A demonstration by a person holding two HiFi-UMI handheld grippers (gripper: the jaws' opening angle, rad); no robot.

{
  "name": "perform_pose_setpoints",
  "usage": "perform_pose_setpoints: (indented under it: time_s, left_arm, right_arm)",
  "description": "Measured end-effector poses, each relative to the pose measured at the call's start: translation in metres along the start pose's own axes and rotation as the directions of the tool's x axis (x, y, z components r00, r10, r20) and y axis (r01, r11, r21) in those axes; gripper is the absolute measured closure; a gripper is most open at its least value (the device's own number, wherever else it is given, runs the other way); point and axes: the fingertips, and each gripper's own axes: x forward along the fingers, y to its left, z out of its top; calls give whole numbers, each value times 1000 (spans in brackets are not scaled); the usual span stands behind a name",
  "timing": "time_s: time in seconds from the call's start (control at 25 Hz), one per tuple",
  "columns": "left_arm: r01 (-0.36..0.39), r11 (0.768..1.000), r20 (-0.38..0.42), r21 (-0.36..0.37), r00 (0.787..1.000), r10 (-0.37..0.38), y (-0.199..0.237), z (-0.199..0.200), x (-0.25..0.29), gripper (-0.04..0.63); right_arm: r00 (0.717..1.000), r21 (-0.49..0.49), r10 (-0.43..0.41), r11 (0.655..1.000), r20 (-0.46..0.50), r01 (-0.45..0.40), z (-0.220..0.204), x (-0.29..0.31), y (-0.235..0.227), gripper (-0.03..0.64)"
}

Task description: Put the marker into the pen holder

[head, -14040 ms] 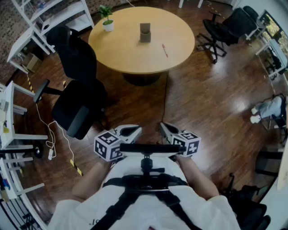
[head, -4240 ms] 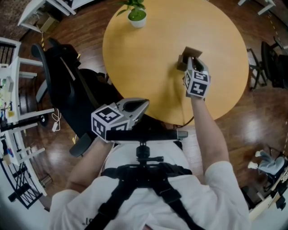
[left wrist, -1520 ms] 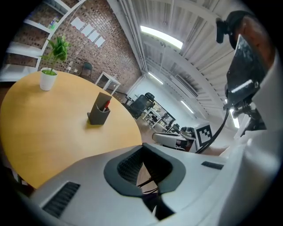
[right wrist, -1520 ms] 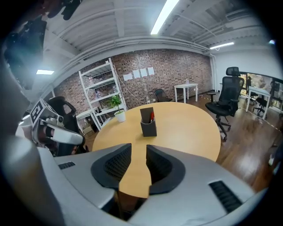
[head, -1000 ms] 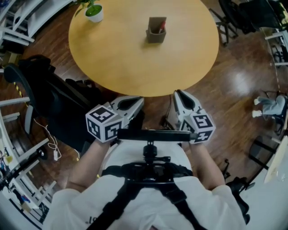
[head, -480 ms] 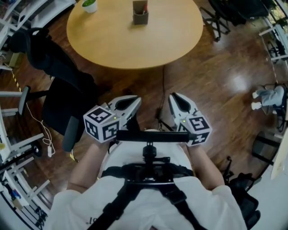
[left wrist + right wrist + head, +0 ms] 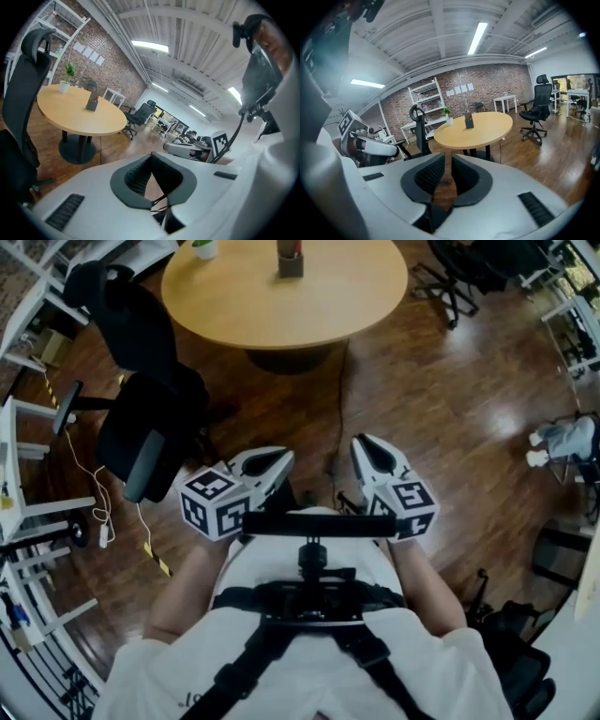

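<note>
I hold both grippers at my waist, well apart from the round table (image 7: 281, 315). The left gripper (image 7: 151, 159) has its tips together on nothing and the right gripper (image 7: 447, 161) is a slit apart and empty, since the red marker (image 7: 470, 116) already stands in the pen holder (image 7: 469, 123), away from the table's near edge. Bare wooden floor (image 7: 422, 409) lies open ahead and to my right, while a black office chair (image 7: 141, 427) crowds the table's near-left edge.

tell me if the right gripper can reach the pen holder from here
Probably not: nothing blocks it, but the right gripper sits near the person's body, with floor between it and the table bearing the pen holder.
</note>
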Motion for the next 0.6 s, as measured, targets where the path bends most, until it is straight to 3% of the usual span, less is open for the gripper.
perform_pose_setpoints:
  time_s: [0.28,0.6]
  left_arm:
    - [-11,1000,-44,9,999,11,-12,-10,-11,598]
    - [-8,1000,-41,-1,999,8,-3,-10,-29,598]
  right_arm:
    - [1000,20,25,999,-1,-25,-2,-7,16,581]
    - [1000,23,11,1000,3,-11,-1,1,33,581]
